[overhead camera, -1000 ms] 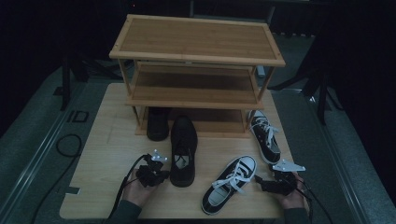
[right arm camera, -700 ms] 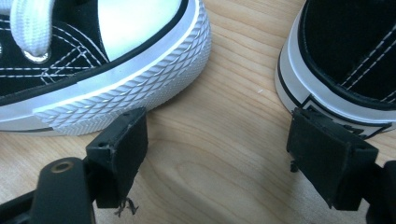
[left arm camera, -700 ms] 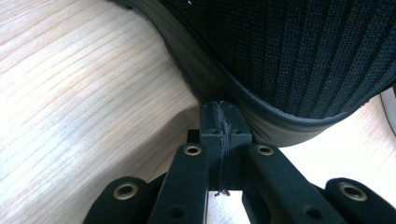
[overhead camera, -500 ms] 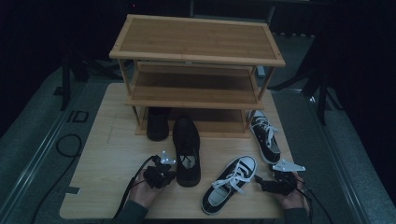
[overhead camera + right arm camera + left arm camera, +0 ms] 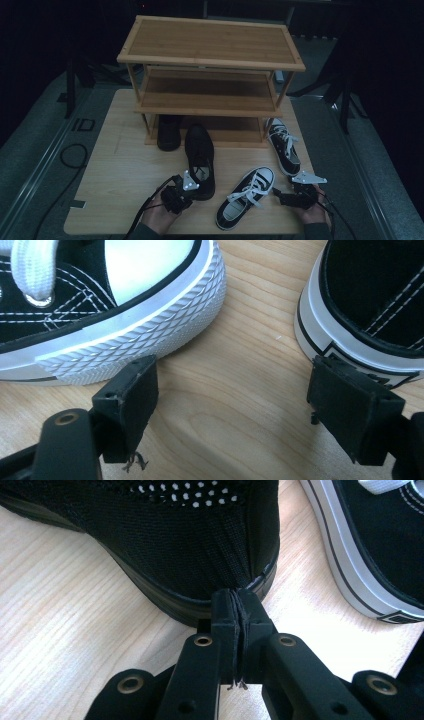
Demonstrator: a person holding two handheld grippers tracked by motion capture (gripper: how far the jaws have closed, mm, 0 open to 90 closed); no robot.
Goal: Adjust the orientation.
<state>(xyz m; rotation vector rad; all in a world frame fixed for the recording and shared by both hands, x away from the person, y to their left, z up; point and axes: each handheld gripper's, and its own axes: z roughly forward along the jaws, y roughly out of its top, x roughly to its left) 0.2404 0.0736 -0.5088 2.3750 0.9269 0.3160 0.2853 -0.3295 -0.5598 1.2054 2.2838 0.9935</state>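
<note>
The black shoe [image 5: 190, 540] is cut off by the left gripper view's top edge. In the high view, the shelf rack [image 5: 210, 55] hides the second black shoe's [image 5: 169, 134] toe.

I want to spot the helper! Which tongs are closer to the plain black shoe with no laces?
Left. The left tongs sit shut right at the heel of the plain black shoe; the right tongs wait open past the sneaker, farther off.
</note>
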